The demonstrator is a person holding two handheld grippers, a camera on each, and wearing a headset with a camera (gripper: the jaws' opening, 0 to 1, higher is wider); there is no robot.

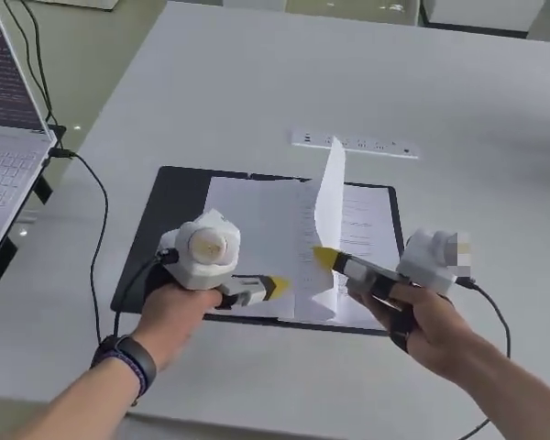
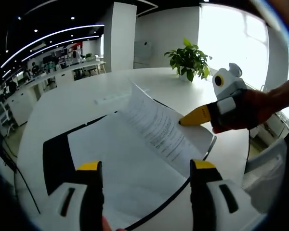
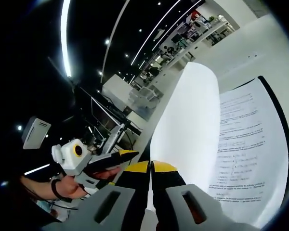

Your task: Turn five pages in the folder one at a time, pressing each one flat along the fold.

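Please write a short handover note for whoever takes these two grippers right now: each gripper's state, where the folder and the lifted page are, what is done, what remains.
Right gripper: shut on one page near its front edge; the page stands upright over the fold of the open folder.
Left gripper: open, holding nothing, above the left-hand sheets.
Done: this page is lifted, half turned; the count of turned pages cannot be read here.
Left: lay it over to the left, press it flat along the fold, then go on to five pages.
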